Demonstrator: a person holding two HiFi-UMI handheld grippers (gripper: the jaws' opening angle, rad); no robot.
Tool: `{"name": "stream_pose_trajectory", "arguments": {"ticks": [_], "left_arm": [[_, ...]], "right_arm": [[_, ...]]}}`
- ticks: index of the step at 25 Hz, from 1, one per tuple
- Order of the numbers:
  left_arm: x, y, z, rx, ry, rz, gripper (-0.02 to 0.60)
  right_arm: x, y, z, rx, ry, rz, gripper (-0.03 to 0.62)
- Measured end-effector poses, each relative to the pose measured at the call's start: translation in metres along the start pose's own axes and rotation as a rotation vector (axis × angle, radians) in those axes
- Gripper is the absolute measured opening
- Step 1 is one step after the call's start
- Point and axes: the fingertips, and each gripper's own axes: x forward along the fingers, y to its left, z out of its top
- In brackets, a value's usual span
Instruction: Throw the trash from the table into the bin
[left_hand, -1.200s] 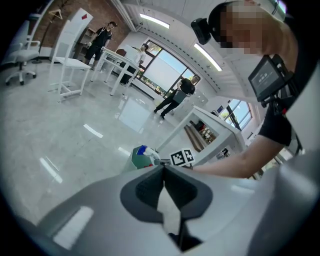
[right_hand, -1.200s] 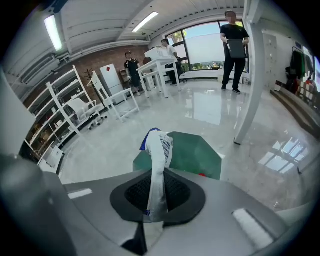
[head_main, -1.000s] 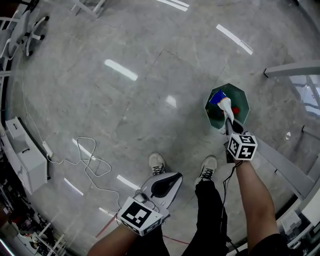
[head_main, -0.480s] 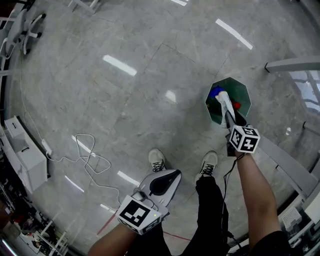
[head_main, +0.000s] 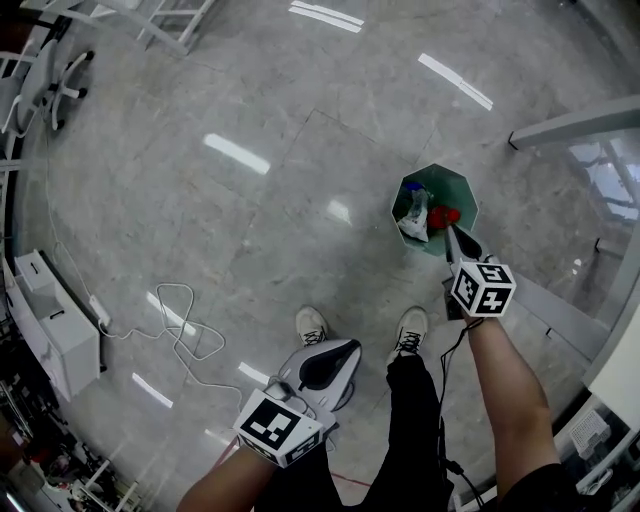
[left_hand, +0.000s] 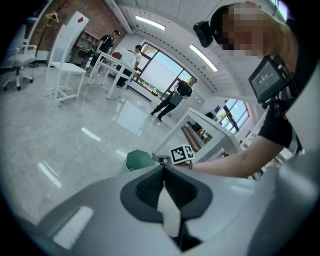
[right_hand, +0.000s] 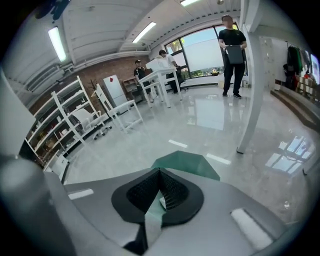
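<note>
Trash (head_main: 415, 222), a white wrapper with blue and red pieces beside it, lies inside the green eight-sided bin (head_main: 462, 190). The bin stands on the grey stone floor (head_main: 250, 230), right of centre and beyond the person's shoes (head_main: 313, 325).

At left, the left gripper (head_main: 345, 352) is held low and close to the body on a bent forearm. It angles down at the floor just on the near side of the shoes, and its fingers are pressed together with nothing between them.

At right, the right gripper (head_main: 450, 233) reaches out on a straighter forearm and slants down, with its tip over the bin's near rim. Its fingers have just closed and are empty.

A second ago that gripper held a white-and-blue piece over the bin's mouth. The piece now rests in the bin, and the gripper has drawn back to the rim.
</note>
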Motion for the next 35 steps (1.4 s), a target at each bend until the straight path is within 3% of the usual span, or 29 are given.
{"name": "stream_pose_trajectory", "arguments": {"ticks": [9,17,24,30,35], "left_arm": [[-0.033,-0.087,0.068,0.094,-0.056,-0.049,0.008],[-0.085,-0.188,0.126,0.185,-0.100,-0.090,0.008],[-0.115,-0.278,0.164,0.291,-0.133,-0.196,0.008],[-0.137,-0.325,0.159,0.373,-0.097,-0.316,0.008],[-0.156,-0.349,0.141,0.461,-0.016,-0.481,0.008]], "right_arm": [[-0.156,0.090,0.099,-0.014,-0.179,0.185,-0.002],[-0.331,0.151,0.161,-0.083,-0.295,0.228,-0.002],[-0.468,0.153,0.182,-0.033,-0.425,0.112,-0.002],[-0.548,0.152,0.161,0.018,-0.508,-0.021,-0.002],[-0.609,0.158,0.125,0.130,-0.594,-0.224,-0.002]]}}
